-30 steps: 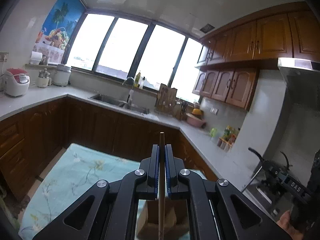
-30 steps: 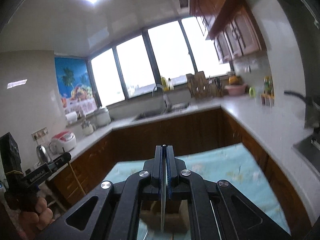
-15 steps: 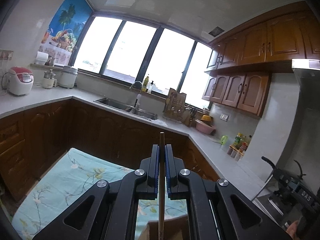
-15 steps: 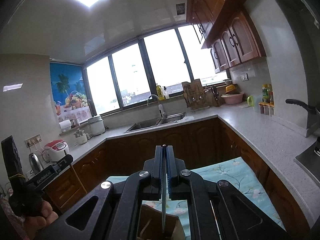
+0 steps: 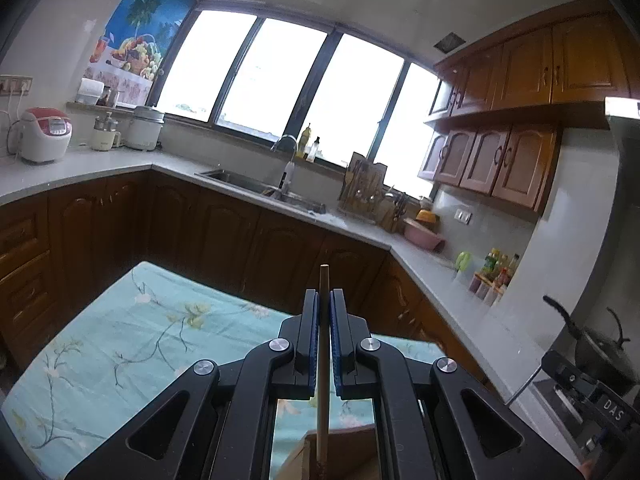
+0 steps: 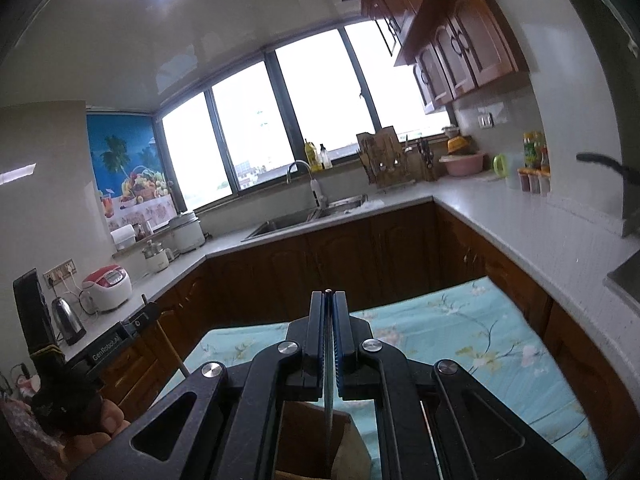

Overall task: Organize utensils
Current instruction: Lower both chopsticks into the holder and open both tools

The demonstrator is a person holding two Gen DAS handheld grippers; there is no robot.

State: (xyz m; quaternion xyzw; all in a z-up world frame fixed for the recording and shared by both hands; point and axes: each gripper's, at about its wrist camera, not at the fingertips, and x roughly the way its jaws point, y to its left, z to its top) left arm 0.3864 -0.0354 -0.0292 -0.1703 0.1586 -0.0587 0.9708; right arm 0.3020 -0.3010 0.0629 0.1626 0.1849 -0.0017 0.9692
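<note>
In the left wrist view my left gripper (image 5: 324,296) is shut on a thin wooden stick (image 5: 322,380) that stands upright between the blue pads. Its lower end reaches down to a brown open box (image 5: 344,450). In the right wrist view my right gripper (image 6: 329,298) is shut on a thin flat metal utensil (image 6: 329,404), seen edge-on and hanging over the same brown box (image 6: 308,428). Each view shows the other gripper at its side: the left gripper (image 6: 149,311) with its wooden stick (image 6: 170,344), and the right gripper (image 5: 547,362).
A table with a light-blue floral cloth (image 5: 120,344) lies under both grippers. Dark wood cabinets and a grey counter (image 6: 500,220) wrap around it, with a sink (image 5: 256,182), a rice cooker (image 5: 44,134), a kettle (image 6: 68,320) and a black pan (image 5: 600,352). A person's hand (image 6: 100,424) holds the left gripper.
Both grippers have sunk and shifted over the table, each still clamping its utensil. More of the floral cloth now shows ahead of the fingers.
</note>
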